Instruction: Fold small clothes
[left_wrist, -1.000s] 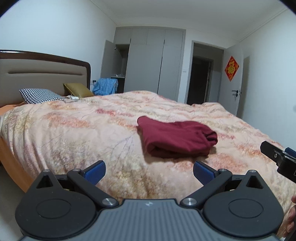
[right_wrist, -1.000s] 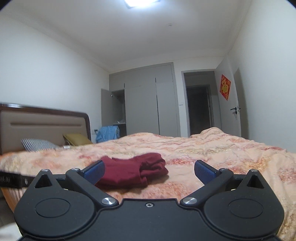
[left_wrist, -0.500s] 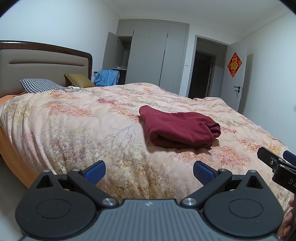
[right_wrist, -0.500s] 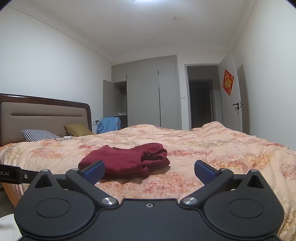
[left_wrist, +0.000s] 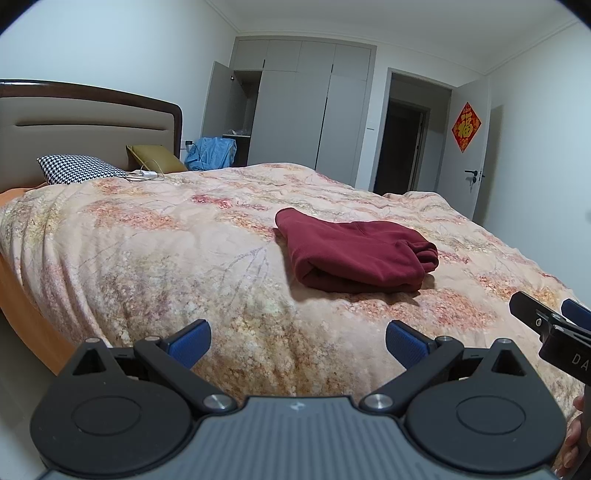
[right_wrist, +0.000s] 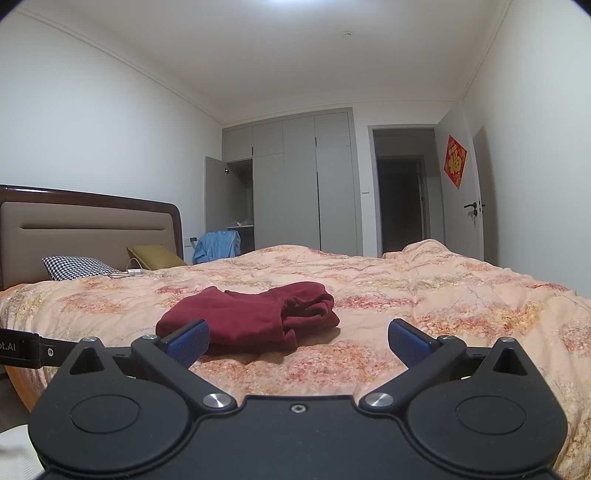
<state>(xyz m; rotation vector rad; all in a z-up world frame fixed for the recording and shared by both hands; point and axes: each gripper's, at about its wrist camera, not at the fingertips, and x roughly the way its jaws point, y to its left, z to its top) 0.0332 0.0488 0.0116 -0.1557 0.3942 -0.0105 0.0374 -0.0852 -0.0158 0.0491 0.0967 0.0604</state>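
Since a second ago both cameras have tipped and drawn back a little, so the one folded maroon garment (left_wrist: 354, 254) sits lower and nearer in the left wrist view; it has not shifted on the bed.

Nearest, the left gripper (left_wrist: 297, 341) hangs over the near edge of the bed (left_wrist: 147, 258) with its two blue-padded fingers (left_wrist: 190, 341) spread wide and nothing between them. The right gripper (right_wrist: 297, 341) is likewise spread wide and empty over the same near edge, and one black finger of it pokes into the left wrist view at the right border (left_wrist: 546, 325). Part of a hand (left_wrist: 576, 439) shows at the lower right corner of that view.

Beyond the fingers, the maroon garment (right_wrist: 251, 317) lies in a thick folded bundle on the floral quilt, about midway across the bed and closer to the near edge than the far one, clear of both grippers.

Farther off, at the headboard end, lie two pillows: one black-and-white houndstooth pillow (left_wrist: 79, 168) and one mustard pillow (left_wrist: 155, 157), with a white cable (left_wrist: 146, 173) beside them. One blue cloth (left_wrist: 212, 153) hangs past the far corner of the bed. Against the back wall stands a grey wardrobe (left_wrist: 306, 107) with one door open, then a dark doorway (left_wrist: 400, 144), and one red diamond decoration (left_wrist: 466, 126) on the open white door.
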